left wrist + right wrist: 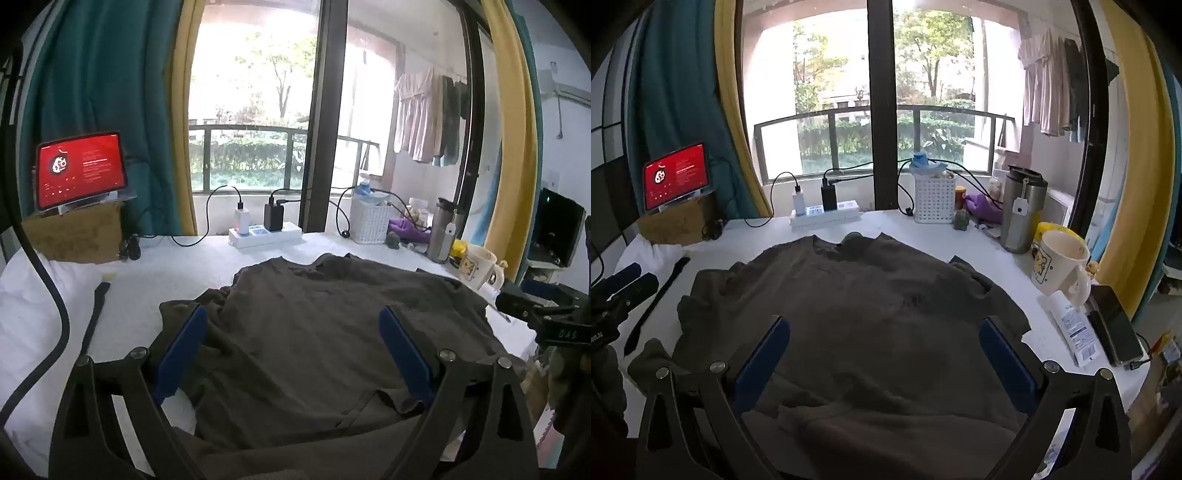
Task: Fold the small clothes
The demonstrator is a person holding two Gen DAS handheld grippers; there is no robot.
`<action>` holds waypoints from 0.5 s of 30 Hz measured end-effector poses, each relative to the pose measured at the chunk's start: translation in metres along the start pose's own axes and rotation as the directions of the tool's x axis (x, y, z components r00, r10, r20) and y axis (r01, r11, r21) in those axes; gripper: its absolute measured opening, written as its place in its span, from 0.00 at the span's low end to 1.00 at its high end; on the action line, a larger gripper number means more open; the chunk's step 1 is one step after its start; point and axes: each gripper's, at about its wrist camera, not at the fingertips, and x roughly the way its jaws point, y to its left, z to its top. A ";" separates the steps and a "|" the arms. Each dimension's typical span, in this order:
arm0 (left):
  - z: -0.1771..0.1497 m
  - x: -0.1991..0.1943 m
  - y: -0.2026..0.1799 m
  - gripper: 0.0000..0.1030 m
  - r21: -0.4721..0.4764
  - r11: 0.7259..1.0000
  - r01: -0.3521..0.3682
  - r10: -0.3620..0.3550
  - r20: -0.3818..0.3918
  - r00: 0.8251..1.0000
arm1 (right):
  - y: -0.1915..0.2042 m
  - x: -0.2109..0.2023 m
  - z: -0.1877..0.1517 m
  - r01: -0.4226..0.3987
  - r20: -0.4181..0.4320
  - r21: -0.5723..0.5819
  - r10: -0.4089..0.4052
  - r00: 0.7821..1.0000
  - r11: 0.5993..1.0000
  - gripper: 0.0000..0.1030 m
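Blue-padded, the left gripper (291, 332) and right gripper (884, 341) both hover with jaws spread wide, holding nothing, over the dark olive T-shirt (857, 302). It lies spread flat on the white tabletop (923, 236), collar toward the window. Beyond it stand a cream mug (1060, 264), a steel tumbler (1021, 210) and a white power strip (825, 215).
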 end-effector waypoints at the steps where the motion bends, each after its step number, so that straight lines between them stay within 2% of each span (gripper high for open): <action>1: 0.000 0.001 0.000 0.91 -0.001 1.000 0.003 -0.003 -0.004 1.000 | 0.001 0.000 0.000 -0.002 0.001 -0.001 0.002 1.000 1.000 1.00; 8: 0.004 -0.007 -0.009 0.95 -0.013 1.000 0.000 0.000 0.010 1.000 | 0.000 -0.004 0.003 -0.004 0.005 0.002 0.004 1.000 1.000 1.00; 15: 0.003 -0.007 0.002 0.95 -0.043 0.999 -0.006 0.006 0.008 1.000 | -0.002 -0.005 0.003 -0.013 0.000 0.005 0.013 1.000 1.000 1.00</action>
